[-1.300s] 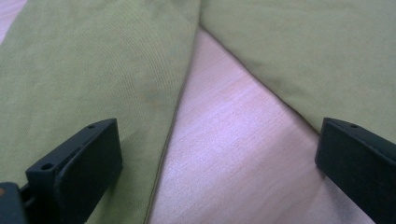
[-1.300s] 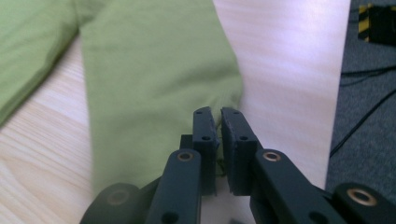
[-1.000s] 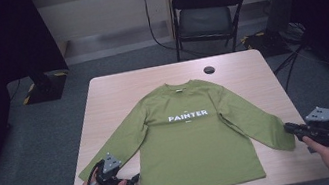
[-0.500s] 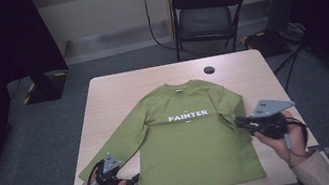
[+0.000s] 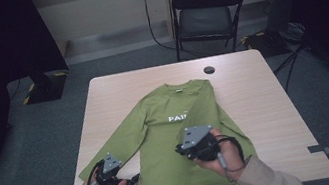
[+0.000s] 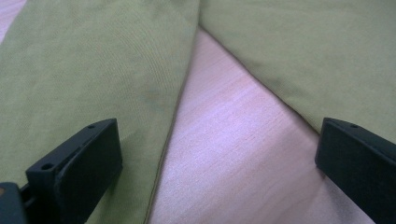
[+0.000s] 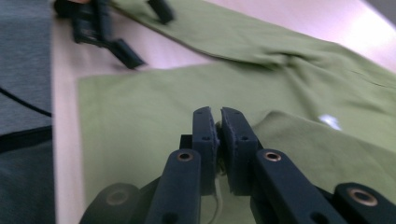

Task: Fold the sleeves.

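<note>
We note the right gripper (image 5: 182,148) clamps the green shirt's right sleeve (image 5: 206,111), folded over the body; the left gripper (image 5: 129,184) stands wide open.

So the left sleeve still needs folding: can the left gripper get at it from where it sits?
Probably yes. The left gripper has its fingers open, one already over the left sleeve, and nothing lies between them but bare table.

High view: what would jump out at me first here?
A green long-sleeved shirt lies across the wooden table, its right sleeve folded in over the chest. The right gripper, jaws pinched shut on that sleeve, hangs over the shirt's middle. The left gripper sits open by the other sleeve's cuff.
</note>
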